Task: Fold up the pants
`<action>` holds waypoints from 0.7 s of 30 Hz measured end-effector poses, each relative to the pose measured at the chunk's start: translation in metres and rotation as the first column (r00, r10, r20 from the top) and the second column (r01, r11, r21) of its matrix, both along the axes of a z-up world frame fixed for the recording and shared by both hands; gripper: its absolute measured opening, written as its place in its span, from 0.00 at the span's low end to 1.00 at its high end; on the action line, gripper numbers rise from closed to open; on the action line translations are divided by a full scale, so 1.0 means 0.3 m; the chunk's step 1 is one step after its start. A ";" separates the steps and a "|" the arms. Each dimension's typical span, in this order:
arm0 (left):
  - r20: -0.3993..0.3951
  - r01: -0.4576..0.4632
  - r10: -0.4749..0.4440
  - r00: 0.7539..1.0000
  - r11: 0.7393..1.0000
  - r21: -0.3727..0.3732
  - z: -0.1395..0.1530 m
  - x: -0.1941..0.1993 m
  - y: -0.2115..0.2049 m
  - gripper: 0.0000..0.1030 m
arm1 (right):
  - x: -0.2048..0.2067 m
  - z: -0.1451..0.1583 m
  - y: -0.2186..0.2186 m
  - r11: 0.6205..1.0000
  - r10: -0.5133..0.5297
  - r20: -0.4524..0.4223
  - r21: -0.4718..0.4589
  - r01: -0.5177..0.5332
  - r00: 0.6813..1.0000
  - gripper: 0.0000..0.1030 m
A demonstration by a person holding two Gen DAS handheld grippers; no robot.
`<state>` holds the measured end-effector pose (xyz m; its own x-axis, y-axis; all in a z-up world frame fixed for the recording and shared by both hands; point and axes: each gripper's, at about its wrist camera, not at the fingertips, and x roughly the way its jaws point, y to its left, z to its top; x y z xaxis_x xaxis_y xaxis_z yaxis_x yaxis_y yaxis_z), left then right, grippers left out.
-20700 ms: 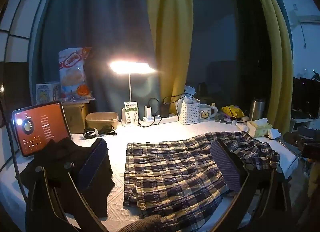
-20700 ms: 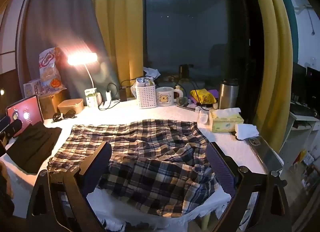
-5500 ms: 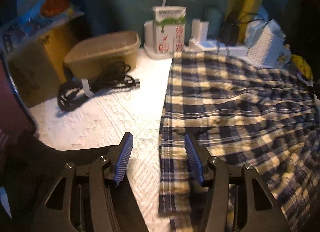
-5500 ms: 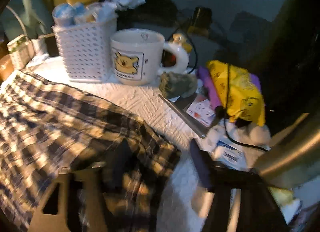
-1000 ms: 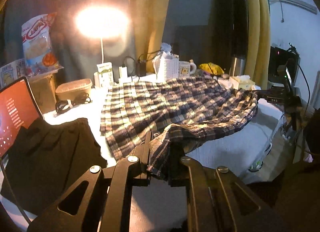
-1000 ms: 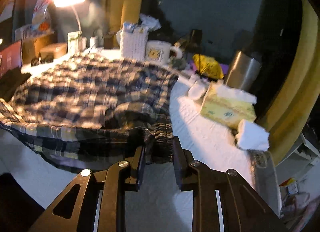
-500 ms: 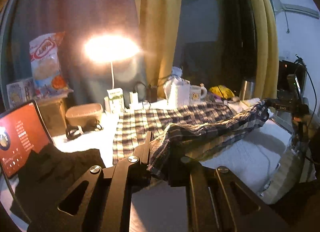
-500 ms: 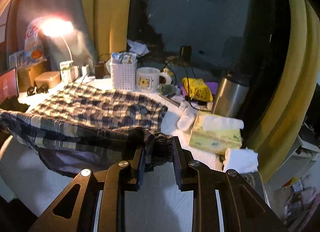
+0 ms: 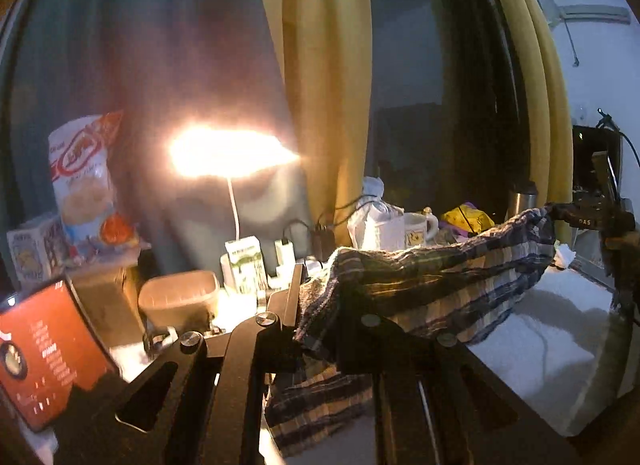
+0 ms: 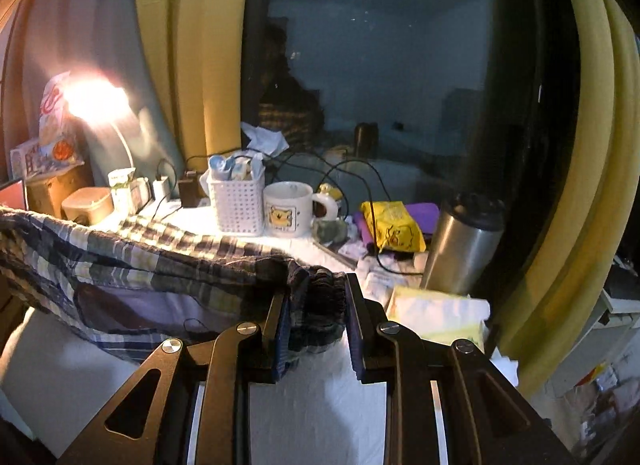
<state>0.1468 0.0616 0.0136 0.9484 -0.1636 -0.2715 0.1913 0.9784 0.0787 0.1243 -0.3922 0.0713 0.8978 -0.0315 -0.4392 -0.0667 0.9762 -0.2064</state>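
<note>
The plaid pants hang stretched in the air between my two grippers, above the white table. My left gripper is shut on one bunched end of the pants. My right gripper is shut on the gathered waistband end; it also shows at the far right of the left wrist view. In the right wrist view the cloth runs off to the left, with its far part still trailing on the table by the basket.
A lit desk lamp, white basket, mug, steel flask, tissue box, yellow bag and cables line the back. A red-screen tablet and a tan bowl stand at left.
Both grippers have risen, lifting the pants off the table; the cloth now hangs taut between them instead of lying spread out.
</note>
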 end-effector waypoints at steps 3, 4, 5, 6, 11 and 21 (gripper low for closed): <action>0.002 0.001 -0.001 1.000 1.000 0.029 0.005 0.067 0.006 0.09 | 0.043 0.009 0.001 1.000 -0.005 0.011 0.001 0.005 1.000 0.24; 0.001 0.002 -0.002 1.000 0.999 0.037 0.003 0.089 0.006 0.09 | 0.058 0.010 0.002 1.000 -0.007 0.015 0.002 0.007 1.000 0.24; 0.000 0.001 -0.001 1.000 0.999 0.043 0.001 0.114 0.008 0.09 | 0.074 0.012 0.002 1.000 -0.011 0.019 0.004 0.011 1.000 0.24; -0.002 0.001 -0.001 1.000 0.999 0.047 -0.002 0.136 0.010 0.09 | 0.090 0.013 0.002 1.000 -0.012 0.019 0.007 0.012 1.000 0.24; -0.025 0.004 -0.003 1.000 0.998 0.056 -0.035 0.259 0.016 0.09 | 0.175 0.004 -0.004 1.000 -0.021 0.015 0.014 0.020 1.000 0.24; 0.021 -0.011 0.009 1.000 0.992 0.126 -0.118 0.519 0.020 0.09 | 0.396 -0.052 -0.002 0.999 -0.045 -0.014 0.001 0.045 0.999 0.24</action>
<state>0.3024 0.0675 -0.0217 0.9554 -0.1197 -0.2700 0.1786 0.9622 0.2054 0.2430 -0.3928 0.0557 0.8892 -0.0713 -0.4519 -0.0252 0.9786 -0.2041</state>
